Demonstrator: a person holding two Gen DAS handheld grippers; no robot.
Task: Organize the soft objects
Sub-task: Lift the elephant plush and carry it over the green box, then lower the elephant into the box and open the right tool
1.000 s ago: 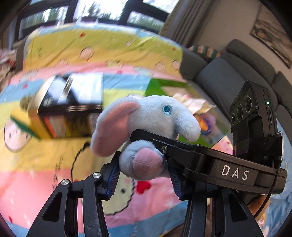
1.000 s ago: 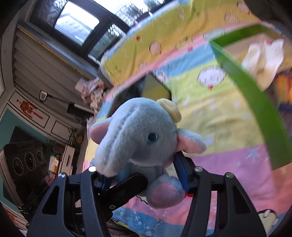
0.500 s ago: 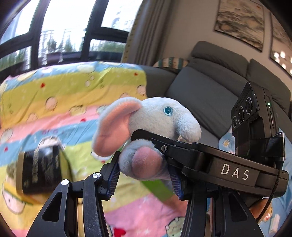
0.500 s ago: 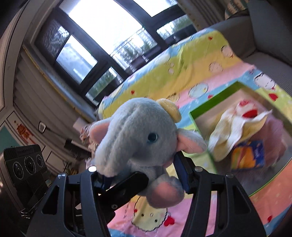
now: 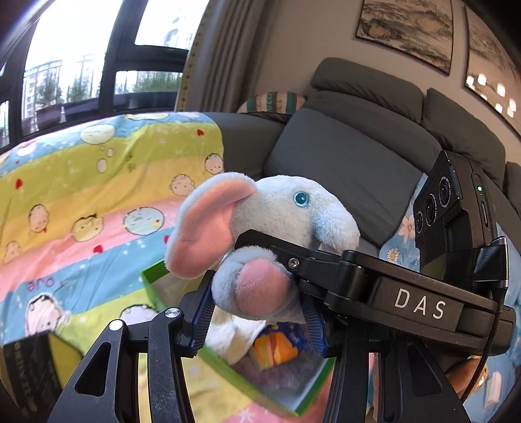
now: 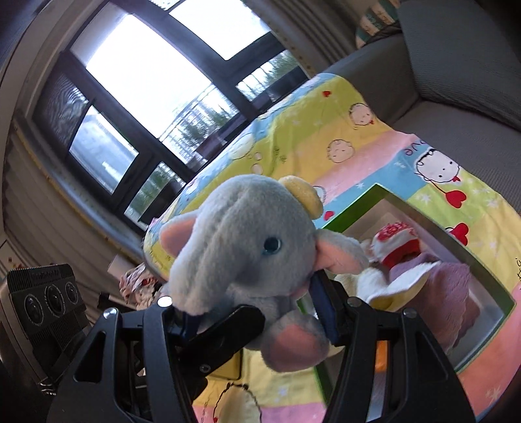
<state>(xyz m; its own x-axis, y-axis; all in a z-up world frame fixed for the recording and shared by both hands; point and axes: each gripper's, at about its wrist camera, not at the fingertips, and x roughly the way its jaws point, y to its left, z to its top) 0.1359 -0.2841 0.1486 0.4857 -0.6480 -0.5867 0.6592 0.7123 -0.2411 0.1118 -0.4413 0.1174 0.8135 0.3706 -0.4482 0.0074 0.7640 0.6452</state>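
Plush elephant point(image 5: 280, 227) in 2 claws

Cartoon-print striped blanket point(image 6: 364, 153) under green-rimmed box point(image 6: 488, 266) and dark box point(image 5: 29, 367).

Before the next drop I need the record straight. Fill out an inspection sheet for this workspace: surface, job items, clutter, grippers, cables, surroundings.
Surface: striped cartoon blanket spread over the work area.
Job's things: plush elephant held up over the blanket; green-rimmed box open, holding a white and yellow cloth, purple fabric and a colourful packet.
Clutter: black and gold carton on the blanket.
Grippers: left gripper and right gripper both clamp the elephant.
Cables: black cable on the right gripper's body.
Surroundings: grey sofa, windows, framed pictures.
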